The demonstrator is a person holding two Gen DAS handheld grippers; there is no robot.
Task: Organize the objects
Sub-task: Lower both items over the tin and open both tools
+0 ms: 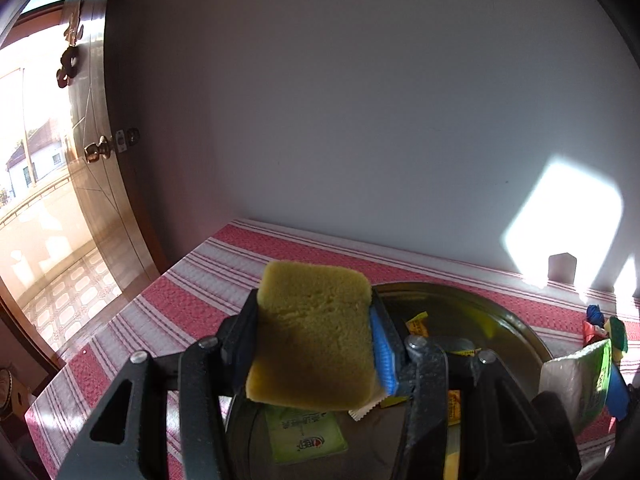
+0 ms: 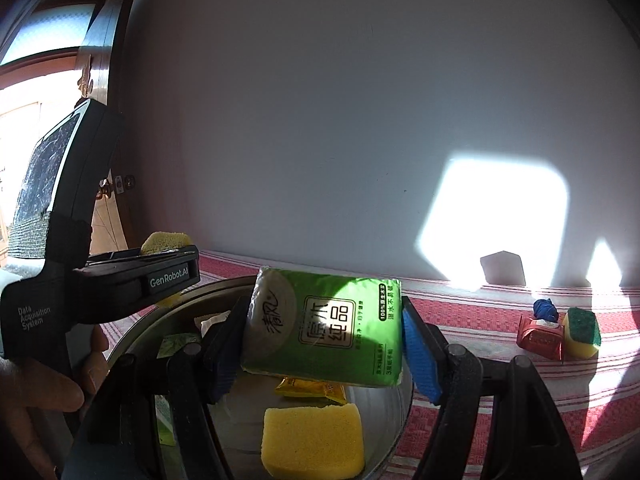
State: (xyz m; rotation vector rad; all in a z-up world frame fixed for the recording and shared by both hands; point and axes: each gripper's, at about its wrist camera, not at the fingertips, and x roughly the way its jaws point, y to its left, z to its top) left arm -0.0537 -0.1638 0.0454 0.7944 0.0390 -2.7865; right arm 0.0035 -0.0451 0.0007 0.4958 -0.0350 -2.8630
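My left gripper point(image 1: 314, 336) is shut on a yellow sponge point(image 1: 312, 336) and holds it above the round metal tray point(image 1: 520, 332). My right gripper point(image 2: 324, 332) is shut on a green tissue pack point(image 2: 332, 324) above the same tray point(image 2: 152, 328). In the tray lie another yellow sponge point(image 2: 314, 442), a yellow sachet point(image 2: 310, 390) and a green packet point(image 1: 306, 432). The left gripper body point(image 2: 120, 276) shows at the left of the right wrist view, with its sponge point(image 2: 164, 242) sticking out. The tissue pack also shows at the right edge of the left wrist view point(image 1: 576, 384).
The table has a red and white striped cloth point(image 1: 180, 292) and stands against a white wall. To the right of the tray lie a red packet point(image 2: 540, 336), a blue wad point(image 2: 544, 308) and a green-topped yellow sponge point(image 2: 582, 332). A wooden door point(image 1: 92, 140) stands open at left.
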